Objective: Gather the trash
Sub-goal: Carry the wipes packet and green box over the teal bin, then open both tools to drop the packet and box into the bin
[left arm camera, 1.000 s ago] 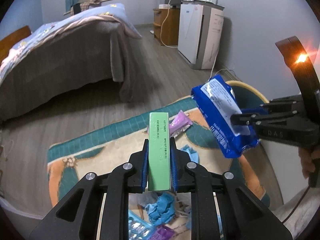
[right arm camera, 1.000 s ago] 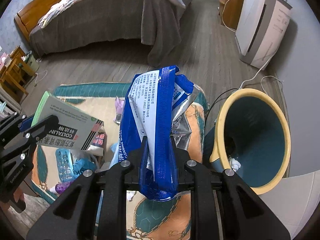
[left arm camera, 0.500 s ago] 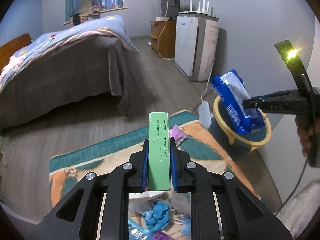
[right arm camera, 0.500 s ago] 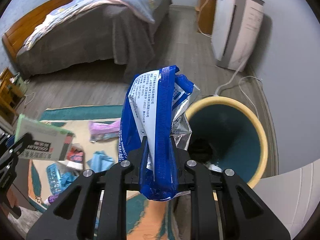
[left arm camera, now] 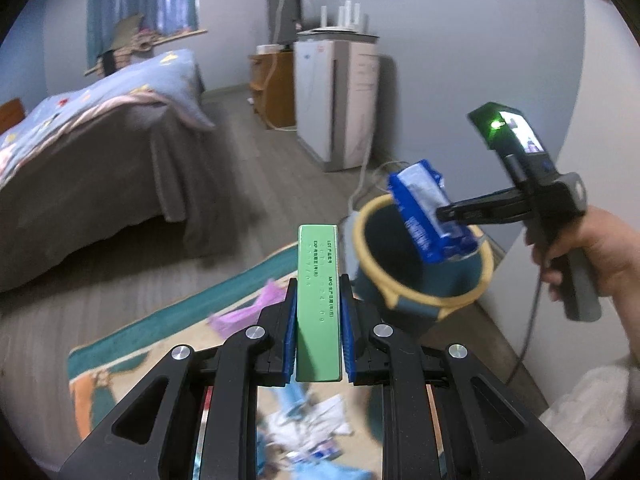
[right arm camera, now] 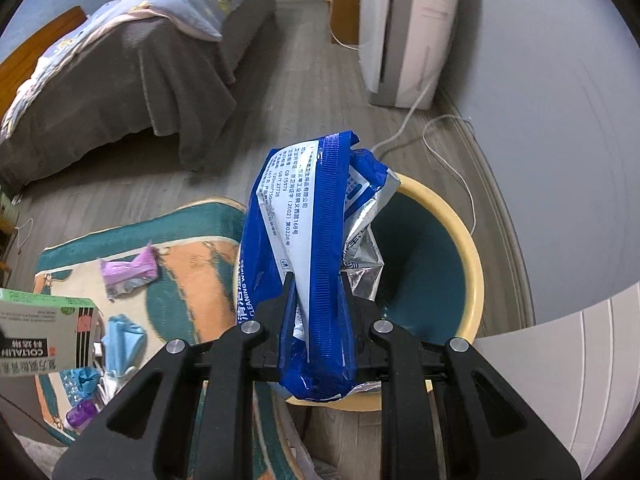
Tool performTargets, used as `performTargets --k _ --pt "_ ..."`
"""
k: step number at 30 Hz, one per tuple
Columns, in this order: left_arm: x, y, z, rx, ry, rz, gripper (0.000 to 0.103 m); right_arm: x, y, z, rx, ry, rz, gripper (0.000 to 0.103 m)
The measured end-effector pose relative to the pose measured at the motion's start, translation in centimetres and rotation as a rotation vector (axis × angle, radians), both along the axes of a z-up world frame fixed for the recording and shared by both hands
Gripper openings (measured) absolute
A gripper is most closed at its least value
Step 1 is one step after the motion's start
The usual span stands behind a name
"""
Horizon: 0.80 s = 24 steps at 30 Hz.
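Note:
My left gripper (left arm camera: 319,300) is shut on a green medicine box (left arm camera: 319,280), held upright above the rug; the box also shows in the right wrist view (right arm camera: 44,332). My right gripper (right arm camera: 316,292) is shut on a blue wipes packet (right arm camera: 308,240) and holds it over the open mouth of the teal bin with a yellow rim (right arm camera: 472,264). In the left wrist view the packet (left arm camera: 424,212) hangs over the bin (left arm camera: 400,280), to the right of my left gripper.
Several pieces of trash lie on the patterned rug (right arm camera: 188,264): a purple wrapper (right arm camera: 128,270), blue cloth scraps (right arm camera: 120,336), a purple bottle (right arm camera: 82,416). A bed (right arm camera: 120,80) stands at left, a white air purifier (right arm camera: 404,32) and cords behind the bin.
My right gripper has carried the blue packet from above the rug to over the bin's mouth. My left gripper has moved toward the bin with the green box.

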<state>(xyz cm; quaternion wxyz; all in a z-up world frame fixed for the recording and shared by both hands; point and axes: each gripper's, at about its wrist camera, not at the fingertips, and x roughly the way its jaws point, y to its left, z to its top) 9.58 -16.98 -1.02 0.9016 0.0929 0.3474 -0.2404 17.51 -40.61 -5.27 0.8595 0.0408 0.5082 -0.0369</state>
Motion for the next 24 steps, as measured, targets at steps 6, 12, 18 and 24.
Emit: performTargets --k 6,12,18,24 --pt "1.6 -4.3 -0.9 0.017 0.042 -0.063 0.020 0.3 -2.3 -1.6 0.024 0.039 -0.050 0.019" --pt "3.3 -7.5 -1.4 0.015 0.069 -0.122 0.020 0.6 -5.3 -4.1 0.050 0.094 -0.138 0.019" --pt "5.4 -11.1 -2.6 0.034 0.082 -0.154 0.020 0.7 -7.3 -6.0 0.062 0.134 -0.208 0.019" --pt "7.4 -13.5 -4.1 0.038 0.094 -0.155 0.020 1.3 -7.4 -7.0 0.073 0.155 -0.214 0.019"
